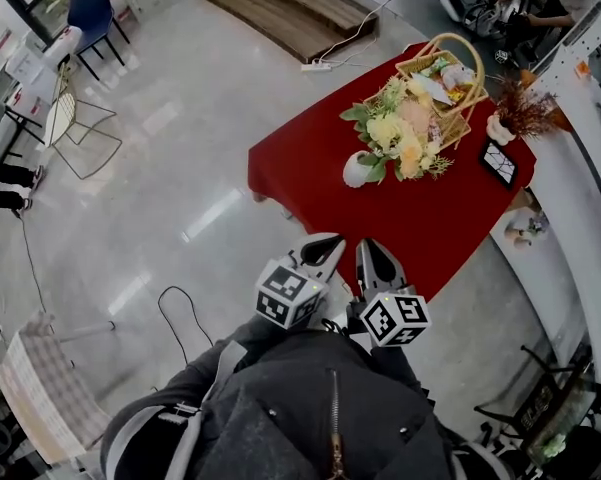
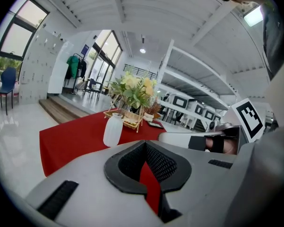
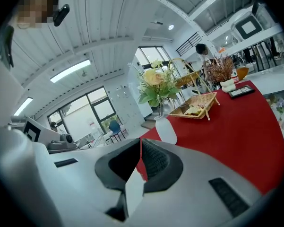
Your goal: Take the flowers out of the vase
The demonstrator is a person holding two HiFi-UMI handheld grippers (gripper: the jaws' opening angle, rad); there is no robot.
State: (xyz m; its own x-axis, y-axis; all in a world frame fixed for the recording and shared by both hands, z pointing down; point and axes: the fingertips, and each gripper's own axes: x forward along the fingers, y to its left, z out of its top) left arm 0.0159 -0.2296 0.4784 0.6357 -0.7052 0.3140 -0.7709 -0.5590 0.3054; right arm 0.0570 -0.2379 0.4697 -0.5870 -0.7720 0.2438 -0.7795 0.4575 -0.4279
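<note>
A white vase (image 1: 357, 170) stands on the red table (image 1: 310, 168) and holds a bunch of yellow, cream and green flowers (image 1: 400, 133). Both grippers hang side by side short of the table's near edge, well apart from the vase. My left gripper (image 1: 327, 251) and right gripper (image 1: 372, 256) are both shut with nothing between the jaws. In the left gripper view, the vase (image 2: 113, 130) and flowers (image 2: 132, 90) lie ahead beyond my left gripper (image 2: 144, 145). The right gripper view shows the vase (image 3: 166, 129) and flowers (image 3: 157, 85) past my right gripper (image 3: 141, 143).
A wicker basket (image 1: 445, 73) sits behind the flowers, with a small pot of dried twigs (image 1: 515, 113) and a dark frame (image 1: 498, 162) at the table's right. A white counter (image 1: 580, 198) runs along the right. Chairs (image 1: 75, 118) stand at far left, a wooden step (image 1: 290, 8) behind.
</note>
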